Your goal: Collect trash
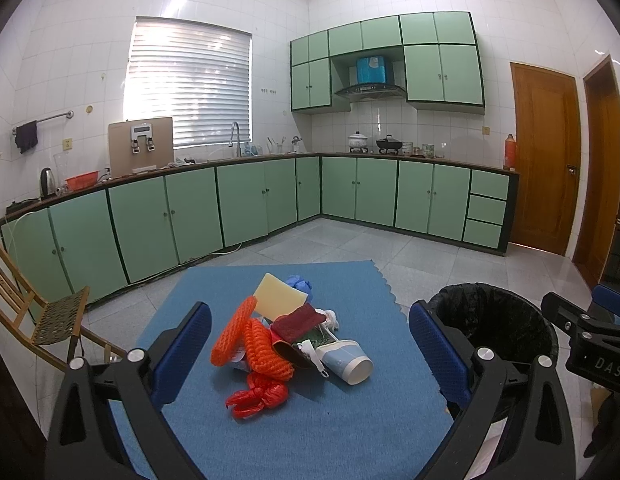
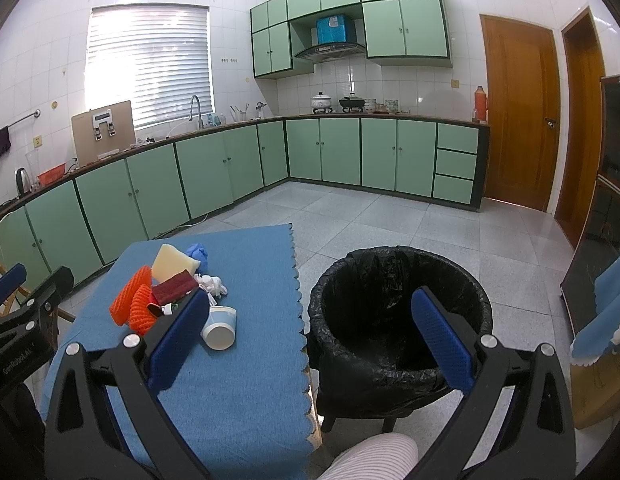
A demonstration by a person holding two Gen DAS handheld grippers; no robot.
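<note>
Nothing looks collected yet: the bin seems empty, and the trash pile sits whole on the blue mat. The left gripper, wide open and empty, faces the pile at 12 o'clock. The right gripper, wide open and empty, hangs between mat and bin.
</note>
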